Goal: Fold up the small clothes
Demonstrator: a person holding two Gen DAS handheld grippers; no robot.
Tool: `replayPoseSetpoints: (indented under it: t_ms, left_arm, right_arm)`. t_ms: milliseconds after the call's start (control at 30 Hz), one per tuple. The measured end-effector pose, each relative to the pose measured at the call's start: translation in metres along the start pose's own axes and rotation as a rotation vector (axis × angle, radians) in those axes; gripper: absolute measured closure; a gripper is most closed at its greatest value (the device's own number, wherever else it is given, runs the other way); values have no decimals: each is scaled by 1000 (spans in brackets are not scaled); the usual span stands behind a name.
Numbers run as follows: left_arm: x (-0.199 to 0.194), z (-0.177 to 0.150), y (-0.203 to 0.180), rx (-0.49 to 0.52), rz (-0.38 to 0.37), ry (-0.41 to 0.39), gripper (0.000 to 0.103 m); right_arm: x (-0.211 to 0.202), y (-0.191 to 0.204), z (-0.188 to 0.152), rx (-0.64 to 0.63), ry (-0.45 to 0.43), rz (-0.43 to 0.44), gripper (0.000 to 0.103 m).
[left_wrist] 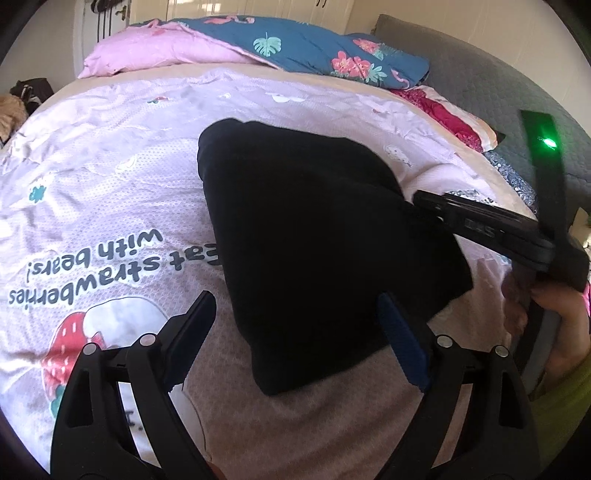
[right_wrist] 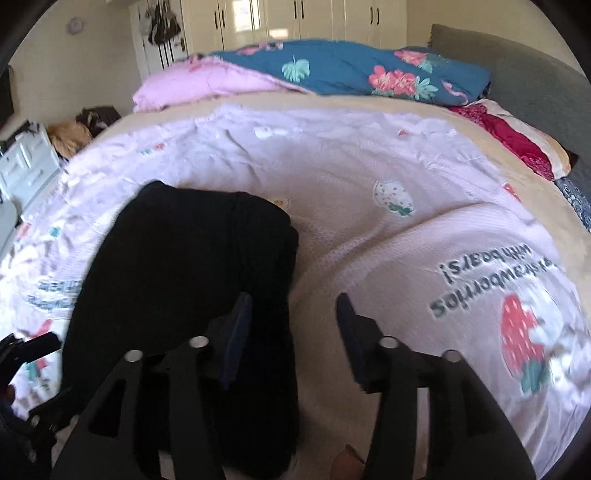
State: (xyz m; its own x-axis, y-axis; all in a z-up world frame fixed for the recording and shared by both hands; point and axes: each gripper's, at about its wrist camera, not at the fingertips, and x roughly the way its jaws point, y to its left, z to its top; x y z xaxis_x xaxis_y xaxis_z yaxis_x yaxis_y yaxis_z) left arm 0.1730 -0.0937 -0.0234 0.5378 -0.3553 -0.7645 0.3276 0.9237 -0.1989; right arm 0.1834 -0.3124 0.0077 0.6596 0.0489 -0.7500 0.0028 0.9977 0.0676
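A black garment point(left_wrist: 314, 251) lies folded into a compact shape on the pink strawberry-print bedspread point(left_wrist: 110, 192). It also shows in the right wrist view point(right_wrist: 184, 280). My left gripper point(left_wrist: 295, 332) is open and empty, its jaws straddling the garment's near left edge. My right gripper point(right_wrist: 291, 332) is open and empty over the garment's right edge; its left finger point(right_wrist: 236, 332) is above the cloth. In the left wrist view the right gripper point(left_wrist: 436, 206) reaches in from the right at the garment's edge.
A pink and blue floral duvet point(left_wrist: 295, 44) is bunched at the far side of the bed. A red patterned pillow point(left_wrist: 450, 118) and grey headboard point(left_wrist: 498, 85) are at the right. White drawers point(right_wrist: 26, 166) stand to the left, wardrobes point(right_wrist: 295, 18) behind.
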Motion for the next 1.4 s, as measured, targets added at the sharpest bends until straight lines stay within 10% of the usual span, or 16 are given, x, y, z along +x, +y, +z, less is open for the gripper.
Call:
replayPoseSetpoints:
  t_ms: [333, 967, 1400]
  left_arm:
    - [-52, -23, -2, 2, 12, -74, 9]
    - [-83, -105, 10, -9, 45, -122, 9]
    - [-86, -108, 13, -13, 72, -123, 9]
  right_arm:
    - [-106, 17, -52, -8, -195, 34, 6]
    - [-147, 41, -160, 61, -236, -22, 4]
    - [-133, 45, -167, 42, -185, -50, 4]
